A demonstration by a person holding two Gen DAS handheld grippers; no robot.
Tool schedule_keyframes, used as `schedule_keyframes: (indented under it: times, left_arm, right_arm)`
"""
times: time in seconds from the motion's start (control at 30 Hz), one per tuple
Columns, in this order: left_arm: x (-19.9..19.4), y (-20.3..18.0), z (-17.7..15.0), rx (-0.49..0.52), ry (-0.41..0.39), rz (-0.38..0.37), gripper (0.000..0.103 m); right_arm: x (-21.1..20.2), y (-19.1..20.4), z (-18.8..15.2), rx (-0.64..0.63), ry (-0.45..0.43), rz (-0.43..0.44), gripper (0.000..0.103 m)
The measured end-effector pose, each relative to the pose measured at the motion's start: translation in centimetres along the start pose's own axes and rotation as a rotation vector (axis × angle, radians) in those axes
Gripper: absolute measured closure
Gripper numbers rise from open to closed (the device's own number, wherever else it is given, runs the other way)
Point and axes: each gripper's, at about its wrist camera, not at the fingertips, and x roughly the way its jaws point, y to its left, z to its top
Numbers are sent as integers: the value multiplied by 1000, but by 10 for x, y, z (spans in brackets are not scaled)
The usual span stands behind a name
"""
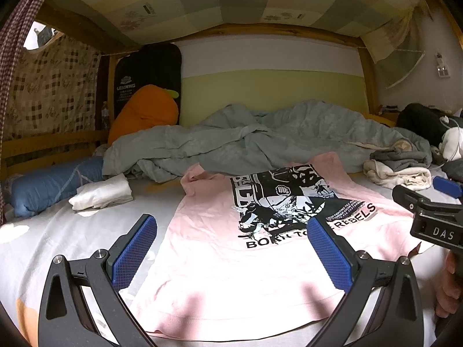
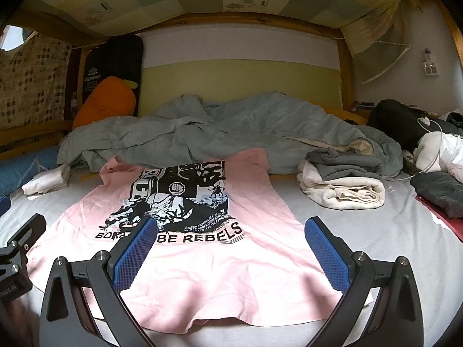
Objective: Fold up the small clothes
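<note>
You are holding the left claw [image 1: 231, 248] and right claw [image 2: 228, 245] spread wide and empty above the pink T-shirt [image 2: 202, 274]. It is lying flat, print up, on the bed [image 2: 376, 245], so probably you are preparing the first fold.

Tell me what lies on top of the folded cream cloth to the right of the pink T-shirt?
A crumpled grey garment lies on the folded cream cloth and covers most of its top. Whether anything lies between them cannot be seen. The pink T-shirt is apart, to the left.

My right gripper [image 2: 228, 248] hovers wide open over the pink T-shirt [image 2: 202, 274]; folded clothes [image 2: 344, 185] sit right of it.
</note>
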Motion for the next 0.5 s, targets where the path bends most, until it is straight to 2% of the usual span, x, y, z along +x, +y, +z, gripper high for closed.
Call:
schedule_keyframes:
  times: [0.2,0.5]
  left_arm:
    - [1,8,-2,-38,1,-13,0]
    - [0,8,-2,-36,1,-19,0]
  right_arm:
    - [1,1,0,1,0,0,1]
    - [-2,-1,2,-6,-14,5,1]
